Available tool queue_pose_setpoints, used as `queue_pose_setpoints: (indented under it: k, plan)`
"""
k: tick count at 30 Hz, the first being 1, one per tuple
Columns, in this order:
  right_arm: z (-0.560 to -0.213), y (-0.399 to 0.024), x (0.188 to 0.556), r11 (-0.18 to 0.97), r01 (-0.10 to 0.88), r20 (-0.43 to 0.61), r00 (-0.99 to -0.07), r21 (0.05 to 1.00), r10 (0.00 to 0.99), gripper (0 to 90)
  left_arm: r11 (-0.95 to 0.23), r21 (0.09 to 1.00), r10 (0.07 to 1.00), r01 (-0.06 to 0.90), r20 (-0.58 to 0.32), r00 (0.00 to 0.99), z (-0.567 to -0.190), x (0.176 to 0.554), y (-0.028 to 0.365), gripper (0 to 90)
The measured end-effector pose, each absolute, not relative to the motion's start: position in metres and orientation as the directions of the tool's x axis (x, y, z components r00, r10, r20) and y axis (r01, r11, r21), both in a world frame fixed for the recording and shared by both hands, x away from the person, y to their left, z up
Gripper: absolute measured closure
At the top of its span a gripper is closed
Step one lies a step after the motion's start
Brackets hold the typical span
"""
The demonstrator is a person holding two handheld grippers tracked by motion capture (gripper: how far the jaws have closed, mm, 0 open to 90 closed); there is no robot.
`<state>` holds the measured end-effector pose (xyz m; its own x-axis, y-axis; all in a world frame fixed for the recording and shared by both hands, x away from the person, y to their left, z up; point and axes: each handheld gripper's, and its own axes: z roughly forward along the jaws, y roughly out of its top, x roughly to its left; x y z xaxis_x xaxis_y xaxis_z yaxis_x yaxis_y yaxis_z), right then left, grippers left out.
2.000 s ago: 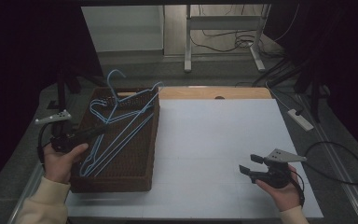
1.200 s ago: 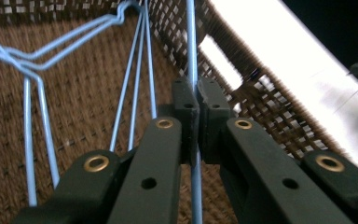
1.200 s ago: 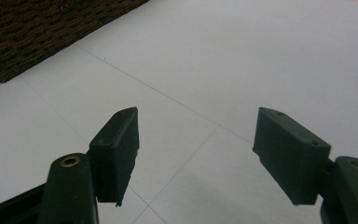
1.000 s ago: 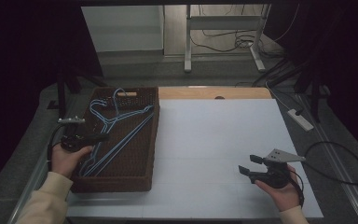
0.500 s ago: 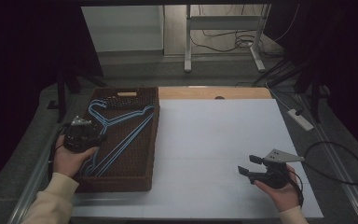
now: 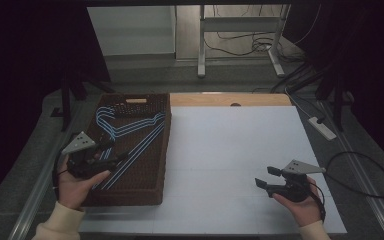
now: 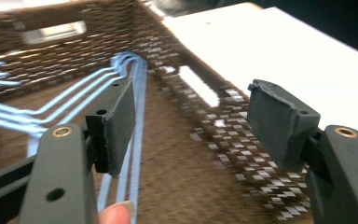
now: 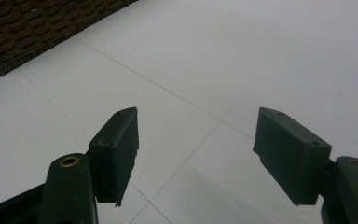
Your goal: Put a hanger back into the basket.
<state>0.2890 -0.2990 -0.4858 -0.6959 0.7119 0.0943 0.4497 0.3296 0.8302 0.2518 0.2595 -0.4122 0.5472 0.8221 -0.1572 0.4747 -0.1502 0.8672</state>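
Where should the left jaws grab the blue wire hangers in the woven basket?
On the long straight bars of the blue wire hangers, from above. They lie flat and bundled in the brown woven basket, nearest the left gripper, whose jaws have just been opening, nothing between them.

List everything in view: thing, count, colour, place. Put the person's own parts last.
wire hangers: a bunch, exact count unclear, light blue, lying in the basket
wicker basket: one, dark brown, left part of the table
table sheet: one, white, spread over the table
power strip: one, white, floor right of the table
left gripper: one, black, over the basket's left side, jaws just opened, nothing between them
right gripper: one, black, open above the sheet's near right
hands: two, each holding a gripper
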Motion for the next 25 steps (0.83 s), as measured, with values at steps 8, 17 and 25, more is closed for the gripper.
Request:
queue_pose_setpoints:
  k: [8,17,25]
  plan:
    - [-0.483,-0.304,0.289,0.316,0.444,0.096,-0.691,0.838,0.717,31.8,-0.193,0.883,0.778,0.427,-0.128,0.615,-0.427,0.232,0.231,31.2]
    - [-0.481,-0.308,0.288,0.309,0.437,0.091,-0.687,0.845,0.721,31.5,-0.193,0.881,0.764,0.432,-0.142,0.63,-0.442,0.224,0.224,30.5]
    - [-0.48,-0.308,0.289,0.316,0.429,0.082,-0.691,0.846,0.719,30.9,-0.189,0.877,0.765,0.441,-0.15,0.626,-0.445,0.226,0.224,30.3]
